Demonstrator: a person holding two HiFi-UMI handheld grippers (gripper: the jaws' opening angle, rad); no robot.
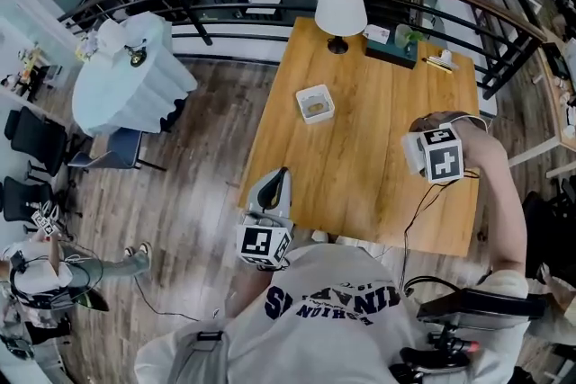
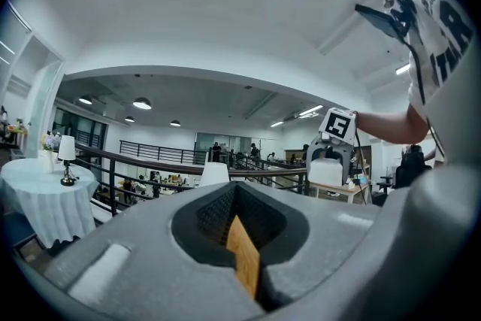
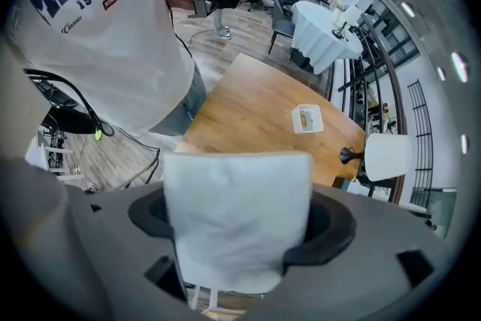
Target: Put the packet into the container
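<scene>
One table (image 1: pixel 360 184): wooden, and the largest thing in reach; both tools are at its near edge.
Left gripper (image 1: pixel 280 175): at the near-left corner with its jaws drawn together. Only a thin slit of wood shows between them and they hold nothing.
Right gripper (image 1: pixel 425 156): raised over the near-right part of the table, jaws clamped on the packet.
Packet (image 3: pixel 237 222): white, soft and slightly wrinkled. It stands out of the right jaws with its long axis along them and its free end forward. It is wholly off the table and not yet in the container.
Container (image 1: pixel 315 103): small, white, square and open-topped, alone toward the far-middle of the table with something tan in its bottom.
Key relation: the container lies forward and to the left of the packet, well apart from it. In the right gripper view it sits just past the packet's upper right corner.
Nearer tool: the left one is nearer the container, but it is empty.
Judgement: the carry falls to the right gripper, forward and leftward, with the packet's free end tipped down over the opening.
</scene>
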